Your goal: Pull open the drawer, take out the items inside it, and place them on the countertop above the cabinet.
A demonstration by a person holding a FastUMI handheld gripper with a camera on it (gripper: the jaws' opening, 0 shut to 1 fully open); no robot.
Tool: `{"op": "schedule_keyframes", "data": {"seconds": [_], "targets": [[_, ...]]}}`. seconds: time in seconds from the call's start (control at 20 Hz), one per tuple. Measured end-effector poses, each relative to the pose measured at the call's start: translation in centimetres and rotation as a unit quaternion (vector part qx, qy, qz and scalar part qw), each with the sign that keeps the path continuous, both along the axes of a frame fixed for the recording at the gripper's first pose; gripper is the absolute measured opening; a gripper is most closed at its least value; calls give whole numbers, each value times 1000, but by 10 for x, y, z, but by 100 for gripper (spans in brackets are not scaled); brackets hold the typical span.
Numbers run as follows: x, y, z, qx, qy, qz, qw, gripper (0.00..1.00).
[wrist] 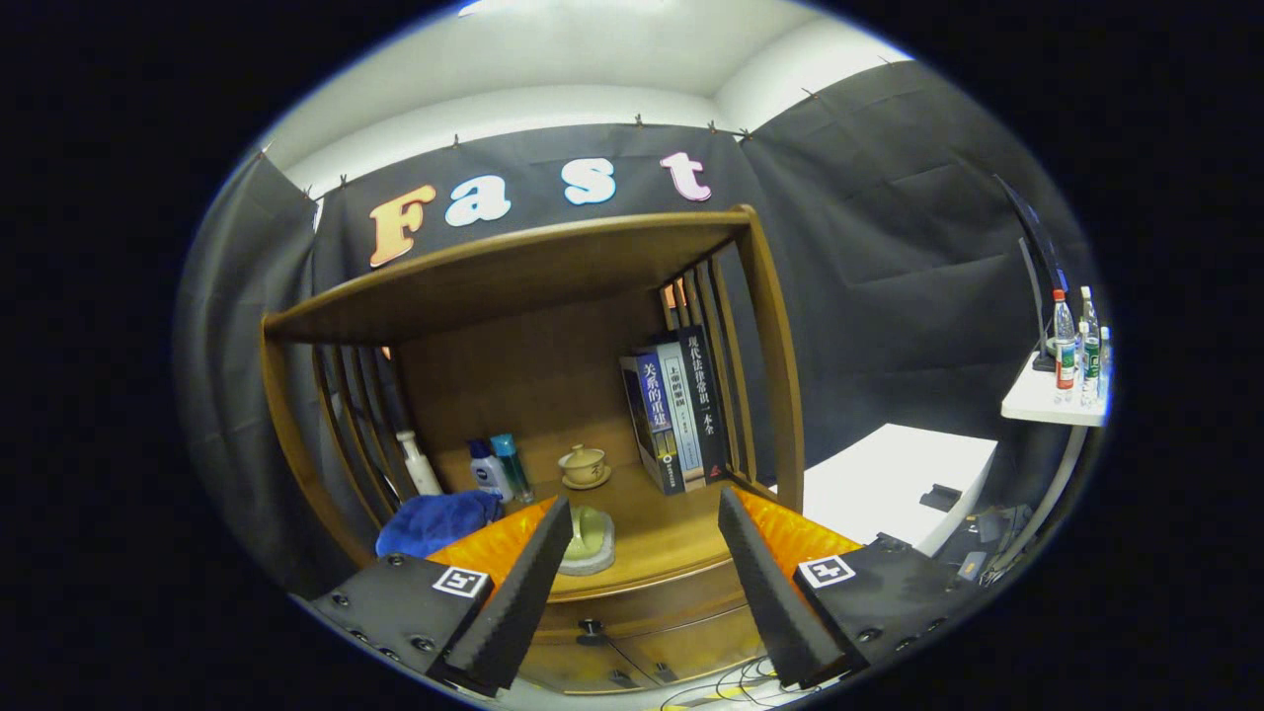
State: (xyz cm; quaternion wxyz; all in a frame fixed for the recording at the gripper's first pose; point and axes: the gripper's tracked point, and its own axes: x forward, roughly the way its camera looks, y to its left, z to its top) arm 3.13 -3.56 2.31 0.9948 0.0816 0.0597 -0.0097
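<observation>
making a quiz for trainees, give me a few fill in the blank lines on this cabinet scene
1. The gripper hangs with its fingers ____, nothing between them.
2. The drawer, with its dark knob, is ____.
3. The books stand ____ on the countertop.
4. The lidded teacup sits on a ____.

Missing words: open; closed; upright; saucer

现代法律常识一本全 on dark book spine (703, 395)

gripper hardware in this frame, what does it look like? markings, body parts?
The gripper has two long wedge-shaped fingers with ribbed pads. Each sits on a glossy orange carrier and a black screw-fastened block bearing a square black-and-white fiducial tag. No cables or sleeve visible.
</observation>
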Motion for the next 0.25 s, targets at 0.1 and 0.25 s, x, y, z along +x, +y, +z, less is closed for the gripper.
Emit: {"op": "schedule_keyframes", "data": {"seconds": [0.1, 0.25], "targets": [[-3, 0, 7, -5, -7, -3, 1000, 98], [-7, 8, 6, -14, -11, 3, 1000, 98]]}}
